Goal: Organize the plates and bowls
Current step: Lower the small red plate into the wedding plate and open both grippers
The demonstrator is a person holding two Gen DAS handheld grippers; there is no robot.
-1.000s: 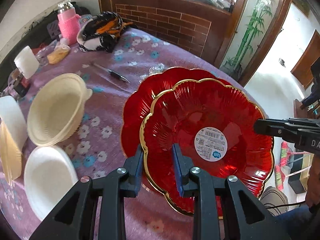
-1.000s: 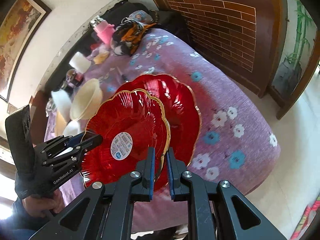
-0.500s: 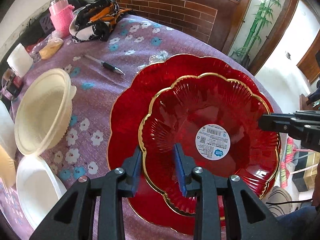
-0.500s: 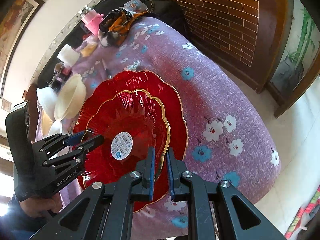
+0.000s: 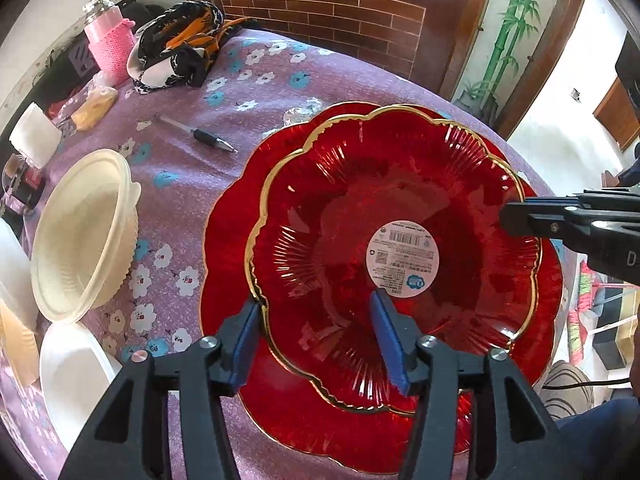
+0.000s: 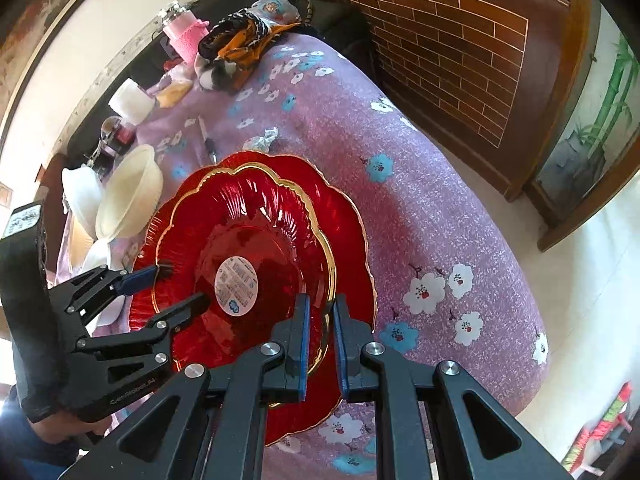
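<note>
A small red glass plate (image 5: pixel 384 216) with a gold rim and a white sticker lies nested on a larger red plate (image 5: pixel 304 412) on the purple flowered tablecloth. It also shows in the right wrist view (image 6: pixel 248 236), on the larger plate (image 6: pixel 344 216). My left gripper (image 5: pixel 318 336) is open, its jaws spread wide astride the small plate's near rim. My right gripper (image 6: pixel 320 340) is still shut on the small plate's rim at its right side; it also shows in the left wrist view (image 5: pixel 516 216).
A cream bowl (image 5: pixel 84 232) and white bowls (image 5: pixel 72 376) sit at the left. A pen (image 5: pixel 196 134), a patterned cloth bundle (image 5: pixel 176 46), a pink bottle (image 5: pixel 108 40) and a white cup (image 5: pixel 34 136) lie farther back. The table edge drops off at the right (image 6: pixel 500 280).
The small plate has come down onto the larger plate. My left gripper has opened and let go of its rim. The right gripper keeps its hold.
</note>
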